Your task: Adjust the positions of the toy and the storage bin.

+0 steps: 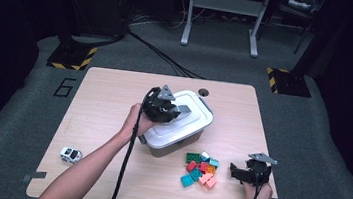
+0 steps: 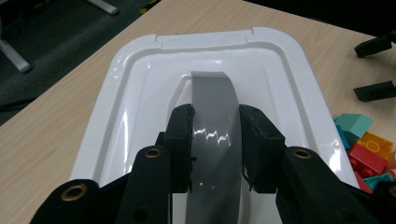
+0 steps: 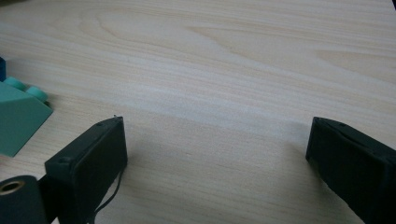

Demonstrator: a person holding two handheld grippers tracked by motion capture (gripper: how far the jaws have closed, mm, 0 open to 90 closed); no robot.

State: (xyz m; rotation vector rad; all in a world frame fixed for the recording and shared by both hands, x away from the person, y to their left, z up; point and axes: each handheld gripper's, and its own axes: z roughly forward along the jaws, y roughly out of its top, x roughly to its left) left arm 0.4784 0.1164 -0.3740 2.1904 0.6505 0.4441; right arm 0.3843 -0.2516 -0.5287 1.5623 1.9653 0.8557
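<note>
White plastic lid [image 2: 140,93] with its grey handle [image 2: 212,121] sits on the grey box [image 1: 174,147], left claw [image 2: 215,140] clamping that handle, lid not yet lifted, while beside the box coloured toy bricks [image 1: 201,168] wait loose near the wide-open right claw [image 3: 215,154].

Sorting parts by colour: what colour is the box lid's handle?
Grey; the handle on the white lid shows best in the left gripper view.

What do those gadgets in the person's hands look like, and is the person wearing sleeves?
Each is a black handheld device. The left gripper and right gripper each carry a grey three-cornered plate on top and trail a black cable toward the person. In the gripper views the jaws are blocky black pads on black arms with brass-coloured rivets. The forearms are bare; no sleeves or gloves show.
</note>
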